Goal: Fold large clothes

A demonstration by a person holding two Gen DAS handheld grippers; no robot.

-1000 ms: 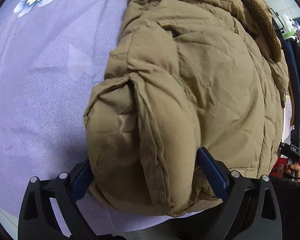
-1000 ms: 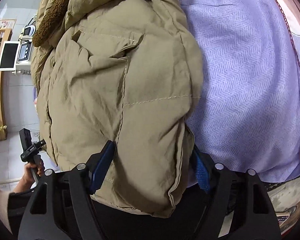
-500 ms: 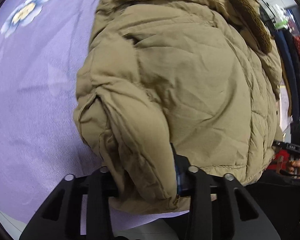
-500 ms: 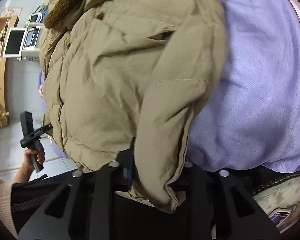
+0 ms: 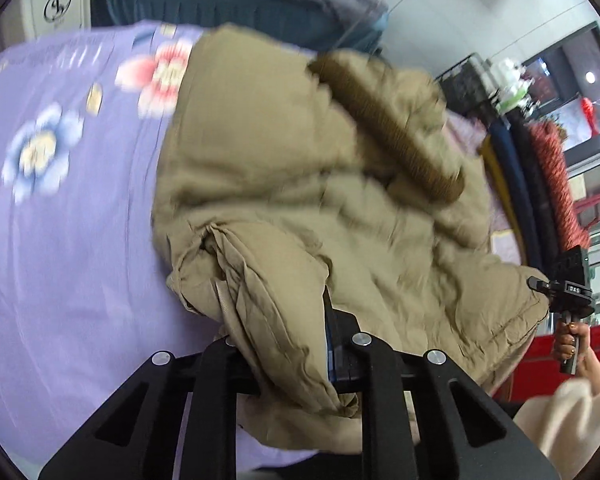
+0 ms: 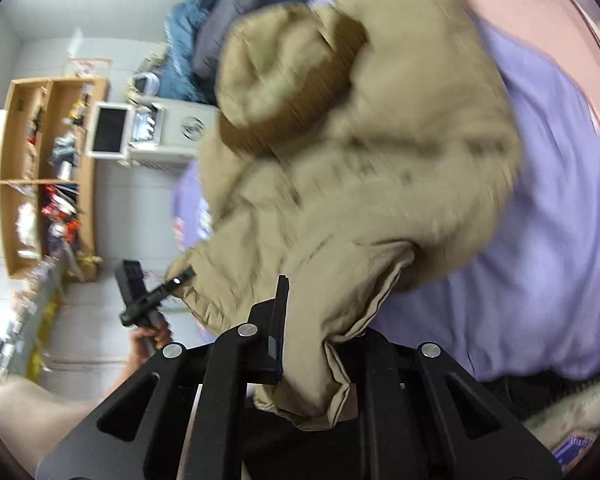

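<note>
1. While the tan padded jacket (image 5: pixel 320 208) lay bunched on the lilac flowered bedsheet (image 5: pixel 60 240), its near hem stood raised off it. The left gripper (image 5: pixel 284 344) was closing its jaws on one folded corner of that hem, and the right gripper (image 6: pixel 320 340) was clamped tight on the other.
2. Because the stuffing was thick and the shell looked slick, either pinched wad could have crept out of the narrow pads under the jacket's weight.
3. If one corner had slipped, the fold would probably have gone skewed and needed redoing.
4. Since the brown fleece collar (image 5: pixel 388 128) end sat loose on the bed, a quick pull might have dragged the whole garment instead of folding it.
5. As the bulk hung near the mattress edge, it might have slid off toward the floor.
</note>
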